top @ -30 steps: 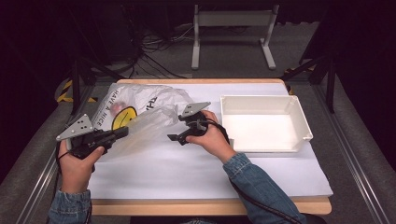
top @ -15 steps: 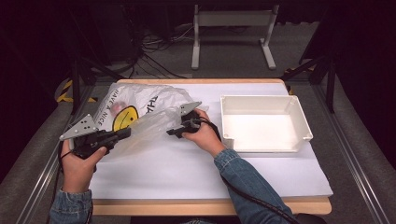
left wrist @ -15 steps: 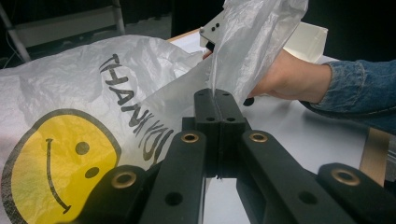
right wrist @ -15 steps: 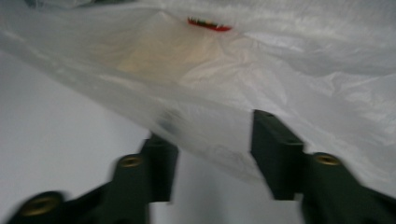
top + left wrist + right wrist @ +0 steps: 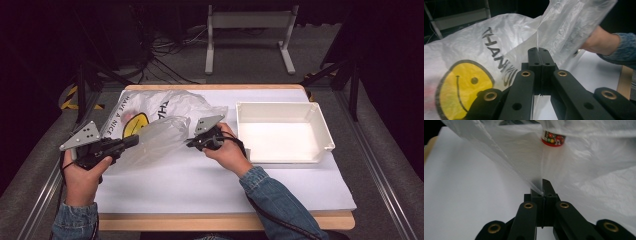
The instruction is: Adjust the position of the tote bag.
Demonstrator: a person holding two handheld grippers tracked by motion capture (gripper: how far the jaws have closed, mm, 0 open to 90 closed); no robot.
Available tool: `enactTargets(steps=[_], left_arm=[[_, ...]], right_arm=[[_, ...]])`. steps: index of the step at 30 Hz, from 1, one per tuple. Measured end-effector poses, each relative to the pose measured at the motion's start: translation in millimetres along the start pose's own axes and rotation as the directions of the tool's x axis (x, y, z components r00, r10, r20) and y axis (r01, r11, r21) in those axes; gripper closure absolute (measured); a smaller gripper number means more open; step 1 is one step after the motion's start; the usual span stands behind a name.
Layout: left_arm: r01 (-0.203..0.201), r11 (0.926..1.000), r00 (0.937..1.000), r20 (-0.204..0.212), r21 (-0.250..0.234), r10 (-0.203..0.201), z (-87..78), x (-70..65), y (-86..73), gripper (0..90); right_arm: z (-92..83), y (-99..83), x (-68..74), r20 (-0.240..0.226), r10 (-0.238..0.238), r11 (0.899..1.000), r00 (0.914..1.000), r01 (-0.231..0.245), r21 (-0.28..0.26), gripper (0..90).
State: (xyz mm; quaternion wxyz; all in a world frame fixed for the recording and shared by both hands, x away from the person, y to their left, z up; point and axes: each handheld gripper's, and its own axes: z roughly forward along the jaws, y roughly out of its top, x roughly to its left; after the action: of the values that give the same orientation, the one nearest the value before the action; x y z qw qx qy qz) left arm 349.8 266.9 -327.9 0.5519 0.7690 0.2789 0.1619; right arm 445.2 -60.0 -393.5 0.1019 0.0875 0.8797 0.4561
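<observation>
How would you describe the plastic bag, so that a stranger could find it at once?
On the white-covered table, look left of the empty white tray. The plastic bag lies there, thin and crinkled, both grippers pinching its near edge. A yellow smiley face and black lettering mark it.

Hand-held gripper (image 5: 543, 187) pinching plastic bag (image 5: 586, 170), red-rimmed container (image 5: 553, 139) inside

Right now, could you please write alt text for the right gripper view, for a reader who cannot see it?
The right claw, its black jaws shut, pinches a fold of a thin white plastic bag above a white table surface. Inside the bag, a small container with a red rim and colourful print shows through.
</observation>
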Motion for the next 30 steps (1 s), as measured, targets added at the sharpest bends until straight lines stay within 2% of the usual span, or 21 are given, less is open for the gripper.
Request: enactTargets(steps=[5,7,9,11,12,16,17,19,22,23,25,26,27,28,29,30], left_arm=[[-0.007,1.0,1.0,0.003,0.003,0.007,-1.6,-1.7,1.1,89.9],[-0.009,0.9999,1.0,0.001,0.009,0.009,-1.6,-1.9,1.0,89.9],[-0.011,0.9998,0.9999,0.004,0.014,0.011,-0.6,-2.1,0.4,89.9],[-0.015,0.9998,0.9999,0.008,0.015,0.015,0.4,-2.3,0.7,89.9],[-0.021,0.9997,0.9997,0.013,0.015,0.02,0.6,-2.6,0.9,89.9],[-0.05,0.9987,0.9979,0.042,0.01,0.049,-2.4,-5.6,2.9,89.9],[-0.06,0.9982,0.9971,0.048,0.009,0.06,-3.4,-5.5,3.4,89.9],[-0.067,0.9977,0.9961,0.058,0.006,0.067,-4.9,-5.9,3.5,89.9],[-0.064,0.9978,0.995,0.077,0.015,0.063,-7.2,-7.1,2.3,89.9],[-0.067,0.9976,0.9948,0.078,0.017,0.065,-7.2,-7.6,1.6,89.9],[-0.069,0.9972,0.9946,0.08,0.029,0.067,-7.8,-8.9,0.4,89.9],[-0.07,0.9971,0.9946,0.079,0.032,0.067,-8.2,-9.6,-0.4,89.9],[-0.07,0.9971,0.9946,0.079,0.032,0.067,-8.2,-9.6,-0.4,89.9],[-0.068,0.997,0.9948,0.079,0.038,0.064,-9.1,-10.8,-1.3,89.9],[-0.066,0.997,0.9952,0.075,0.042,0.062,-10.6,-12.4,-2.7,89.9],[-0.067,0.997,0.9952,0.074,0.04,0.064,-10.9,-12.7,-3.2,89.9]], right_arm=[[-15.7,0.5,33.8,-0.05,-0.026,1.0,0.9984,0.027,0.009,90.0],[-20.3,-1.8,48.9,-0.073,-0.024,1.0,0.997,0.025,0.014,90.0],[-25.2,-5.8,60.6,-0.088,-0.016,1.0,0.996,0.016,-0.003,90.0],[-28.2,-8.9,68.0,-0.114,-0.005,1.0,0.9934,0.005,-0.002,90.0],[-29.9,-8.8,72.4,-0.121,-0.013,1.0,0.9926,0.015,0.017,90.0],[-37.4,-6.2,86.6,-0.167,-0.026,0.999,0.9856,0.03,0.018,90.0],[-39.7,-4.3,88.7,-0.167,-0.037,0.999,0.9853,0.04,0.017,88.1],[-43.3,-0.4,88.3,-0.19,-0.033,0.999,0.9811,0.036,0.016,71.4],[-57.4,7.0,82.1,-0.17,-0.011,0.999,0.9854,0.004,-0.04,51.3],[-65.2,10.5,77.9,-0.165,-0.004,0.998,0.9862,-0.006,-0.065,47.1],[-79.4,14.6,70.4,-0.136,-0.001,0.993,0.9907,-0.015,-0.115,42.6],[-84.1,15.3,66.8,-0.119,0.006,0.991,0.9929,-0.022,-0.13,37.5],[-84.1,15.3,66.8,-0.119,0.006,0.991,0.9929,-0.022,-0.13,37.5],[-89.2,15.6,61.3,-0.089,0.019,0.989,0.9959,-0.032,-0.143,31.2],[-97.3,12.5,46.6,0.022,0.051,0.99,0.9985,-0.048,-0.132,19.9],[-98.1,10.7,42.5,0.051,0.056,0.992,0.9972,-0.049,-0.12,17.1]])
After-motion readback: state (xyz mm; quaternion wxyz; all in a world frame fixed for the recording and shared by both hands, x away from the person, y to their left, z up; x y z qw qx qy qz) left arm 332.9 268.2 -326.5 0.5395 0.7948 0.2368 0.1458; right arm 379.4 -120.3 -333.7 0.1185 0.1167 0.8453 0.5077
